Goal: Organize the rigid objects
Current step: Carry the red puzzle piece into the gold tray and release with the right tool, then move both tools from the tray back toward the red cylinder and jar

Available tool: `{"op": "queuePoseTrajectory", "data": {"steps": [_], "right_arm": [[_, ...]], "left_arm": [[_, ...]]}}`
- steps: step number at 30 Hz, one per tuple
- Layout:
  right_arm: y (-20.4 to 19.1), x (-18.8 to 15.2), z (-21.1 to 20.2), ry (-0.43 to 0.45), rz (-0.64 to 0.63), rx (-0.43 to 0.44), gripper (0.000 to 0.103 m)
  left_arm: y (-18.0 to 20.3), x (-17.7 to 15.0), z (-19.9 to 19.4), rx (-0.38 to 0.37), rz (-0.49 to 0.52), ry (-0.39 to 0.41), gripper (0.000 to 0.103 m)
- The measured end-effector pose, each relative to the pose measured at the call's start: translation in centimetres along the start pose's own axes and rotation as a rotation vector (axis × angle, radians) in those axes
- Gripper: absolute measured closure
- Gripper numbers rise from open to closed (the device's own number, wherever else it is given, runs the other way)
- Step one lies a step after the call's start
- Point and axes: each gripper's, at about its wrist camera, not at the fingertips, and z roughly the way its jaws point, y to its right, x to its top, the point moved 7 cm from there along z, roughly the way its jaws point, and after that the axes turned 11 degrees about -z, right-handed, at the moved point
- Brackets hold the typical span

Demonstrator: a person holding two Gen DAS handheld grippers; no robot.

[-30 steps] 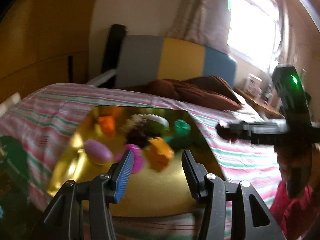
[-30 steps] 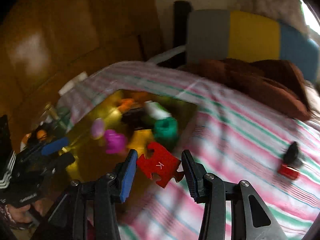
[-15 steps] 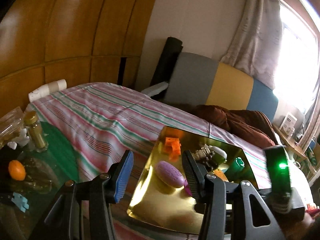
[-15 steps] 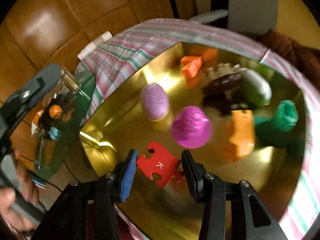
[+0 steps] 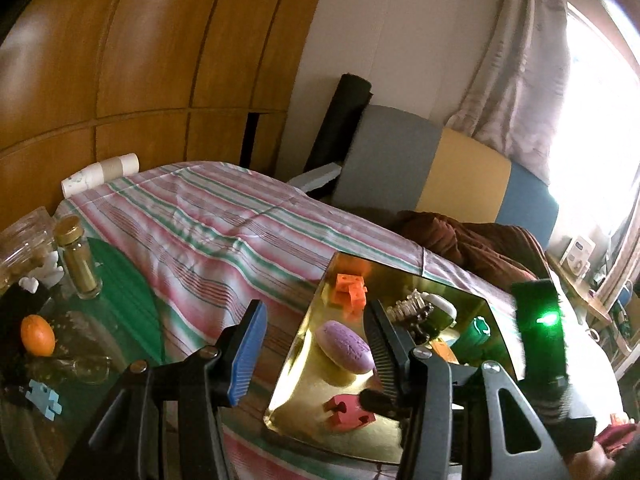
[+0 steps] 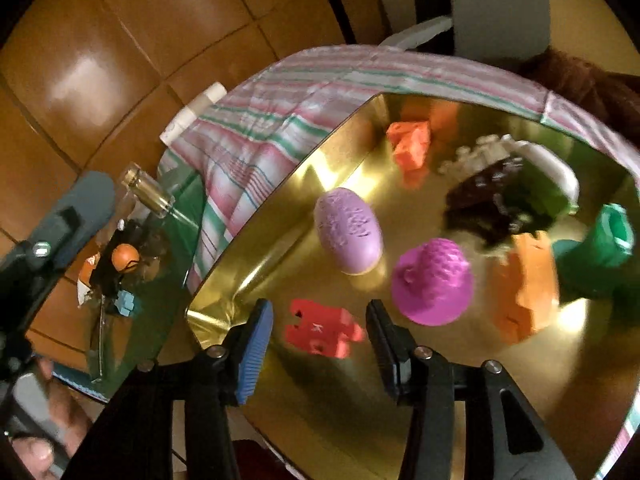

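The right tongs (image 6: pixel 320 344) stand wide above the red puzzle piece (image 6: pixel 322 330), which lies free in the golden tray (image 6: pixel 256 264), gathered with other toys. The left tongs (image 5: pixel 316 340) are wide and empty.

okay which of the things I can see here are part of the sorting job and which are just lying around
Part of the job:
gold tray
red puzzle piece, lying in the tray between the open right gripper fingers
purple oval
magenta dome
orange blocks
green piece

Just lying about:
spice jar
orange fruit
brown blanket
striped bedspread
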Motion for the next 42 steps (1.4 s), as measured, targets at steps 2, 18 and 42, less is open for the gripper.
{"op": "queuePoseTrajectory", "data": {"steps": [2,18,42], "right_arm": [[0.3,-0.2,-1.1,0.018,-0.004,-0.013,0.053],[5.7,-2.8,-8.9,0.118,0.05,-0.152,0.052],[22.3,-13.2,-16.9,0.023,0.277,-0.443,0.05]], "left_arm": [[0.4,-0.4,0.1,-0.005,0.01,-0.011,0.052],[7.1,-6.0,0.1,-0.133,0.198,-0.123,0.052],[17.0,-13.2,-1.4,-0.301,0.416,-0.263,0.052]]}}
